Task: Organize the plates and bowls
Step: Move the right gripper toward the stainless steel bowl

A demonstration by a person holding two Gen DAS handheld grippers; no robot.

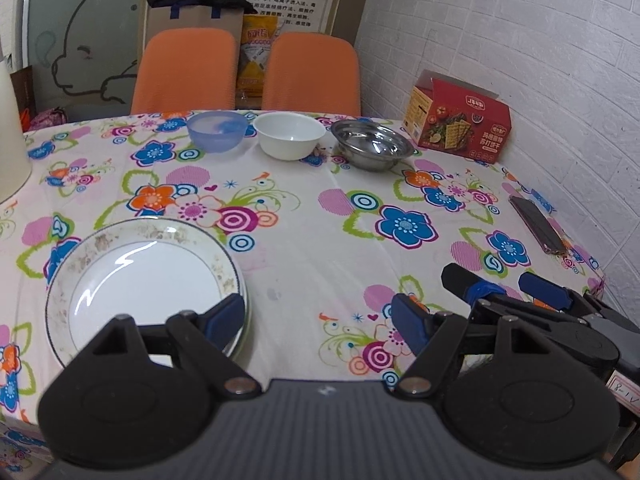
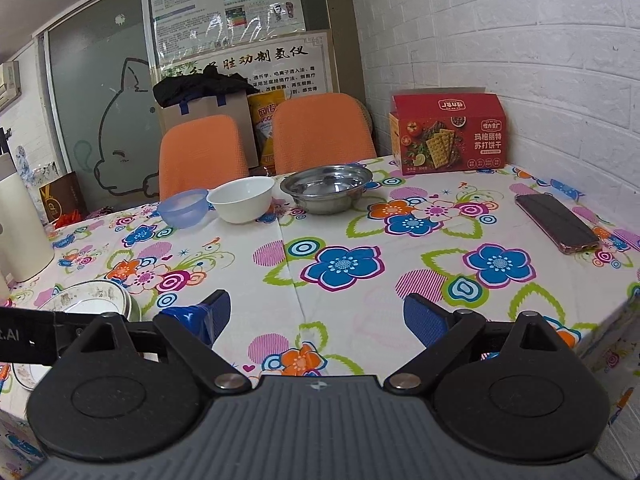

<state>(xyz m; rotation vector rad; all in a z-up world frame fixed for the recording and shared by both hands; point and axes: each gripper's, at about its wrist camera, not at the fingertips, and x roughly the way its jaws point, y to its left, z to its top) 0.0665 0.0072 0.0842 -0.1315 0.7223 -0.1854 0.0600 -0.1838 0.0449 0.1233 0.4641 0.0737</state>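
Your plates (image 1: 144,280) sit stacked just ahead of your left gripper (image 1: 320,320), off its left finger, whose blue pad overlaps the stack's near rim; whether it touches I cannot tell. They are round glazed ceramic, white in the well with a mottled brown-and-gilt band at the rim. At least two rims show at the stack's edge in the right wrist view, but the exact count is unclear. Far beyond both sets of jaws stand three bowls in a row: a translucent blue plastic bowl (image 1: 216,130), a smooth white bowl (image 1: 289,135) and a shiny steel bowl (image 1: 372,144), the wide, shallow one. Your left jaws are spread wide with nothing between them. Your right gripper (image 2: 318,320) is likewise released and empty, with only cloth (image 2: 340,220) between its fingers; it shows low at the right of the left view. That cloth is a glossy white sheet printed with blue, orange and pink flowers. Right of your right jaws lies one flat dark phone (image 2: 558,222) in a clear case, and farther off, against the white brick wall, stands one red cardboard cracker box (image 2: 448,134). Two orange padded chairs (image 2: 200,152) stand behind the bowls. A cream cylinder (image 2: 20,224) stands far left of your right jaws.
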